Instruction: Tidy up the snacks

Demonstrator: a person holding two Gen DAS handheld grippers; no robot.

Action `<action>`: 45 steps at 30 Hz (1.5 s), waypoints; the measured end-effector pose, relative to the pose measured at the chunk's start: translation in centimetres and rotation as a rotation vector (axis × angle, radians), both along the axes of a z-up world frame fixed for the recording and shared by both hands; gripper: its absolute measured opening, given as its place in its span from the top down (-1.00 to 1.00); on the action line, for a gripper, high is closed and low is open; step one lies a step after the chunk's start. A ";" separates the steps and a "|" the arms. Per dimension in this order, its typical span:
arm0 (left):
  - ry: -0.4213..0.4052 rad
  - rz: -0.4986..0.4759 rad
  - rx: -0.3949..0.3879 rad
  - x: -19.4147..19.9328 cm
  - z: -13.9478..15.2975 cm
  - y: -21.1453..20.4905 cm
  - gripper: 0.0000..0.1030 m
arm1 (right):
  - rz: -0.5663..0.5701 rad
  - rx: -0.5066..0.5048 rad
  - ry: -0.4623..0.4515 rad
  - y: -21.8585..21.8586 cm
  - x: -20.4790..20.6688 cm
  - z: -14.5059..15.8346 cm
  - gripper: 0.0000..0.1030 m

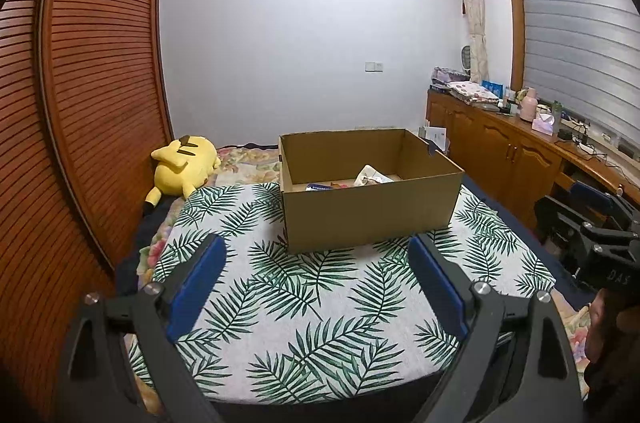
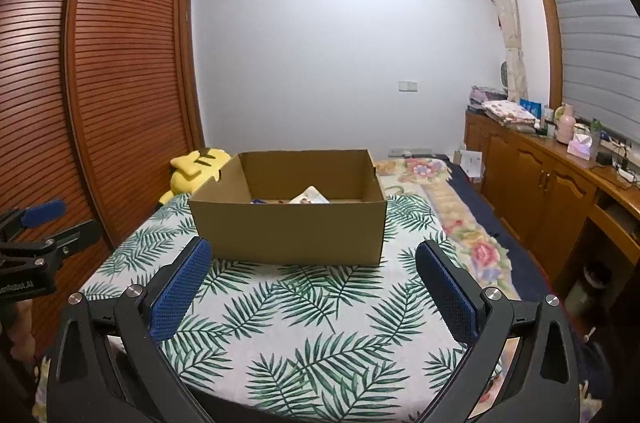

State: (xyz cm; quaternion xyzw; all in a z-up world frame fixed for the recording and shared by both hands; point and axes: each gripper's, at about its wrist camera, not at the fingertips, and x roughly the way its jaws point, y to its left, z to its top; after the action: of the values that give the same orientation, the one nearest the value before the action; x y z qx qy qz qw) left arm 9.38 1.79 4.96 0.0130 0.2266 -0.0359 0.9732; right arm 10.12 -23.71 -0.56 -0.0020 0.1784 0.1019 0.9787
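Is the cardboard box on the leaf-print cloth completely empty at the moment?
No, the cardboard box holds a few snack packets on its floor.

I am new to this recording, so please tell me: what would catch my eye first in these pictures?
An open brown cardboard box sits on the palm-leaf patterned cloth, with a few snack packets at its bottom. A yellow plush toy lies to the box's left, beside the slatted wooden wardrobe.

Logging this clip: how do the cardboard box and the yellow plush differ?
The box stands upright on the leaf-print cloth; the plush lies slumped behind it by the wardrobe. The box is brown and rigid, the plush yellow and soft. Both are on the bed.
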 end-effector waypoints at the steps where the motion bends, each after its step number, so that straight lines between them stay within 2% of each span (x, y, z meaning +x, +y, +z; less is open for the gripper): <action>1: 0.000 0.000 -0.004 0.0 -0.1 0.0 -0.81 | -0.001 0.000 0.000 -0.1 0.0 0.0 -1.00; 15: 0.011 0.004 -0.005 0.1 -1.0 0.3 -0.81 | -0.005 -0.010 0.002 -0.3 0.0 -0.1 -1.00; 45: -0.001 0.017 -0.017 -0.5 -1.1 0.7 -0.82 | -0.004 -0.015 -0.005 0.1 -0.1 0.0 -1.00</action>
State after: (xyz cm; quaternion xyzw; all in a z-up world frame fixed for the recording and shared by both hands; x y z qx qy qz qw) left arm 8.86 2.47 3.83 0.0026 0.2259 -0.0298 0.9737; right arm 10.07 -23.59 -0.59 -0.0094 0.1769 0.0988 0.9792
